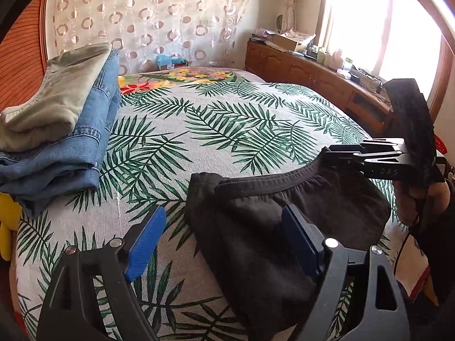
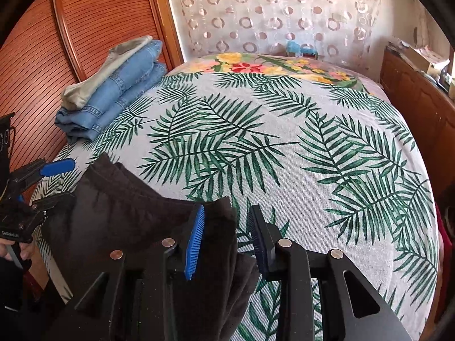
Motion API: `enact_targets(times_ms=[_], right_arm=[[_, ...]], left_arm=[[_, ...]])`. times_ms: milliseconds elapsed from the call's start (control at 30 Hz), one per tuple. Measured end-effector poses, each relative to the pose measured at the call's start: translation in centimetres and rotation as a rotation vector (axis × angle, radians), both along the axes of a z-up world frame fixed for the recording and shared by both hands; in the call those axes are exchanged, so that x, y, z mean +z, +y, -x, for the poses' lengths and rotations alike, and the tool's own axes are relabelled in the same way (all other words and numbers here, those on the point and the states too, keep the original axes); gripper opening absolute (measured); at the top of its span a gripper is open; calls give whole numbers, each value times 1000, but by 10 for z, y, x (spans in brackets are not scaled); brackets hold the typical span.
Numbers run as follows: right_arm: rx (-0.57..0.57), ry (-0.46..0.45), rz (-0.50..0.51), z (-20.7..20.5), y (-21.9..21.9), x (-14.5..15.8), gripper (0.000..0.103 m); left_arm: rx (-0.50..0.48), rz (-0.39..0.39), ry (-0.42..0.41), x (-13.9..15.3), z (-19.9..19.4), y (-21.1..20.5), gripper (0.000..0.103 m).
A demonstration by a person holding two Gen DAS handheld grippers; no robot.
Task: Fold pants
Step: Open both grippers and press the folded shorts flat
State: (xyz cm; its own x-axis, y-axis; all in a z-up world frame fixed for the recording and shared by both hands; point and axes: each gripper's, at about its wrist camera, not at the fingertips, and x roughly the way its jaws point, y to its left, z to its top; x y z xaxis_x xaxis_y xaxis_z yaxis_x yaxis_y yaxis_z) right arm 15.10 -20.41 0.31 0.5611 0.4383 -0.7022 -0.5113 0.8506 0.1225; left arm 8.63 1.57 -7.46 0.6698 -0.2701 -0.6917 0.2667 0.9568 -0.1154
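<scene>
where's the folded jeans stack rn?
Folded jeans stack sits at the bed's far-left edge beside the wooden slatted door, under folded khaki pants.

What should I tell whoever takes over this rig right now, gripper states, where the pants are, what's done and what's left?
Left gripper: open, holding nothing.
Right gripper: open, no cloth between its pads.
Black pants: lying folded on the bed, at its near edge, waistband facing away.
Done: jeans and a beige garment already stacked at the far left.
Left: probably add the black pants to that stack.
</scene>
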Motion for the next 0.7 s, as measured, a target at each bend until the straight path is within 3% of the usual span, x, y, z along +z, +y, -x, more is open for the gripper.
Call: enact_targets(times_ms=[67,100,133,200,333,567,700], right_arm=[[8,10,-15,-6,2,-1,31],[13,11,-24,-8,3,-1,24],[31,14,-41,-8,3,-1,10],[31,-7,-53,-5,0,0,7],[-49,-47,-51,-1,-11,1,7],[-34,-46,-38,6,-9,-1,7],[-36,-58,-17,17,-13,4,20]], left_arm=[[3,1,-3,0,0,0,84],[5,2,-3,0,-1,0,84],[7,2,-1,0,-1,1,84],[11,0,2,-1,-1,1,84],[20,0,12,-3,-2,3,84],[46,-12,38,-11,-10,7,84],[53,-10,53,-17,-12,10,84]])
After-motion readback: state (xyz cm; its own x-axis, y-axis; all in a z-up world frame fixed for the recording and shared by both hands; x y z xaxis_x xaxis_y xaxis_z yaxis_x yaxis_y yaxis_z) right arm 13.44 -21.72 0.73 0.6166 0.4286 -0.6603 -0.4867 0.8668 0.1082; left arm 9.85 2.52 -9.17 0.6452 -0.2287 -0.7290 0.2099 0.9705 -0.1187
